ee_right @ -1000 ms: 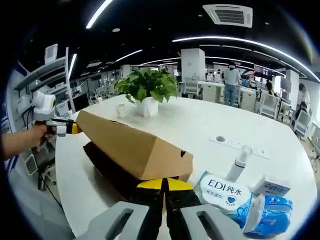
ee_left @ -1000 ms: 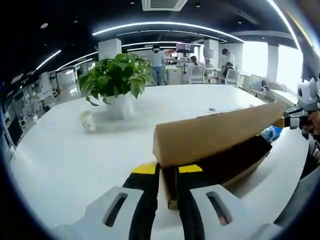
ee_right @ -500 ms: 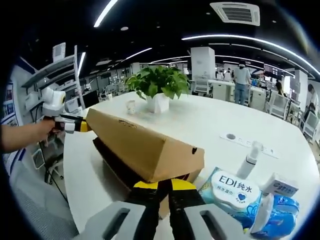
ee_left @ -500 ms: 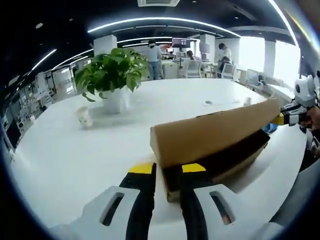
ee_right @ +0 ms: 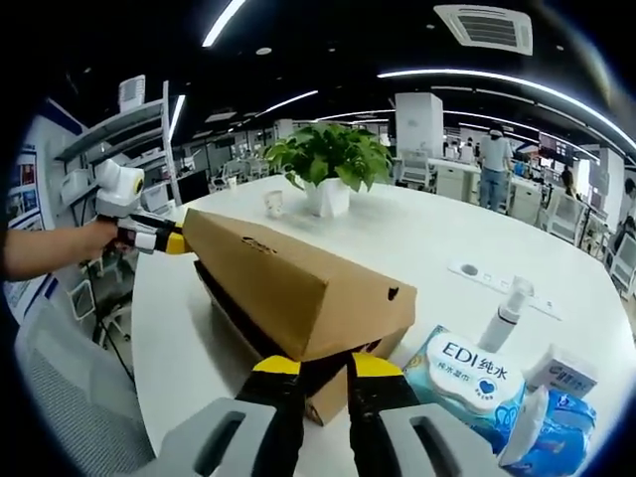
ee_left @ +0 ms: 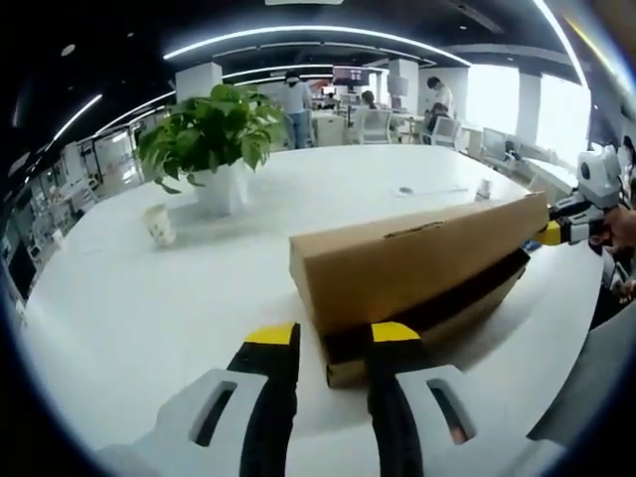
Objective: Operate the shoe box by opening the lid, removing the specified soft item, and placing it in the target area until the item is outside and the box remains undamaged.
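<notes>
Tongs [ee_left: 333,343] grip lid [ee_left: 417,258] above dark shoe box [ee_left: 437,318].

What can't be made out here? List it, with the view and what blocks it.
- Contents of the brown cardboard shoe box: hidden in both views by its partly raised lid and the dark gap under it.
- Small print on the blue and white wet-wipe pack: too small in the right gripper view.
- Blue packet beside it: cut off by the view's edge.
- Distant people behind the green potted plant: too small in the left gripper view.
</notes>
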Motion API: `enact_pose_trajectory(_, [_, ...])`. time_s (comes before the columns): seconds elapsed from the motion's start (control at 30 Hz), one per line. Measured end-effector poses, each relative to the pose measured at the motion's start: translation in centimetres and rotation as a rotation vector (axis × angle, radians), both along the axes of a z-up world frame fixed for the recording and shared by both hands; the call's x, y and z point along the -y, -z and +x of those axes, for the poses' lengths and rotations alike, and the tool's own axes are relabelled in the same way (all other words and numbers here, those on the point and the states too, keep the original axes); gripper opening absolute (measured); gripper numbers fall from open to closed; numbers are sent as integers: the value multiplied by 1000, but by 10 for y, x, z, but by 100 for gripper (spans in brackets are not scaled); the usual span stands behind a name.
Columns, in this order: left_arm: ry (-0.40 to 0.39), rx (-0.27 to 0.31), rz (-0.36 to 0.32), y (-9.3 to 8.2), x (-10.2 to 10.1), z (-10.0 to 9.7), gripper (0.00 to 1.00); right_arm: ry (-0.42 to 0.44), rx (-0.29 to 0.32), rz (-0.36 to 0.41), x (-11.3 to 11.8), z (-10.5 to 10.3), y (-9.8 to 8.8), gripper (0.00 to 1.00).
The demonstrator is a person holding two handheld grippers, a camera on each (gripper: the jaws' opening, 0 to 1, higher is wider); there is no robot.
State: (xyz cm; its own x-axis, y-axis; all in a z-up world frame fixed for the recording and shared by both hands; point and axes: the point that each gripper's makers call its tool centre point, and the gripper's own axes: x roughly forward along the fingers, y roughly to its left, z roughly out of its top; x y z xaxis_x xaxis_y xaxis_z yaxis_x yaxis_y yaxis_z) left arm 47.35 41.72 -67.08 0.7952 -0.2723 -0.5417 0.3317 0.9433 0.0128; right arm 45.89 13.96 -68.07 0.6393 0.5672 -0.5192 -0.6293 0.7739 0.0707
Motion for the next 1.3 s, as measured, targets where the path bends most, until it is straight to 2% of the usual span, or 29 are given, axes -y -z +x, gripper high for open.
enact_pose_trajectory(0.3, [29,-19,23,7,0,-5,29,-62,20,-39,-4,-7,5,19])
enact_pose_trajectory(0.7, [67,-50,55,18,5,-10,30,-75,9,-60,-4,-9,13,23])
enact_pose_trajectory(1.3, [81,-87,55,34,11,-15,31,-85,0,-96,-6,-13,28,25])
